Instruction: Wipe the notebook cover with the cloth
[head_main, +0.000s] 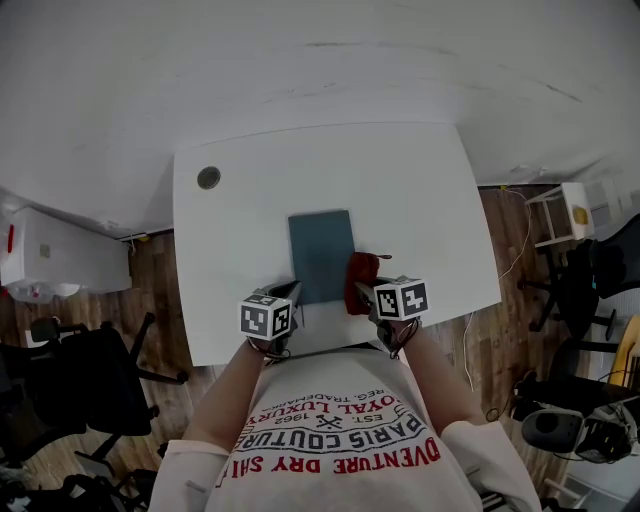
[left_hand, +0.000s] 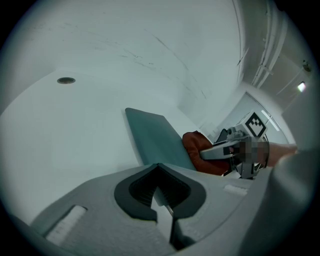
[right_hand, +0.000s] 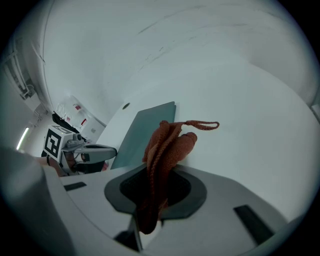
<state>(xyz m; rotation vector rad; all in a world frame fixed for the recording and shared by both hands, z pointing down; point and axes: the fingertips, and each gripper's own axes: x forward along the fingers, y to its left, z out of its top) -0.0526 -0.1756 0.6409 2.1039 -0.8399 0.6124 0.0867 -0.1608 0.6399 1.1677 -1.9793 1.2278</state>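
Rust-red cloth (right_hand: 167, 147) is clamped in the right gripper (right_hand: 150, 210). Its jaws are closed on the lower folds, and the rest bunches up out of them, with a thin loop (right_hand: 202, 124) sticking out at the top. The left gripper (left_hand: 162, 200) has its jaws together. In the head view both grippers sit at the near edge of the white desk (head_main: 240, 230).

A teal notebook (head_main: 322, 255) lies flat and closed between them, in the near half of the desk with its long sides running away from the person. The cloth is just beside the notebook's right edge, close to its near right corner; I cannot tell whether the two touch. The left gripper is at the notebook's near left corner.

A round grommet (head_main: 208, 177) is set near the desk's far left corner. Dark office chairs (head_main: 90, 375) stand on the wooden floor (head_main: 165, 270) off the desk's left edge.
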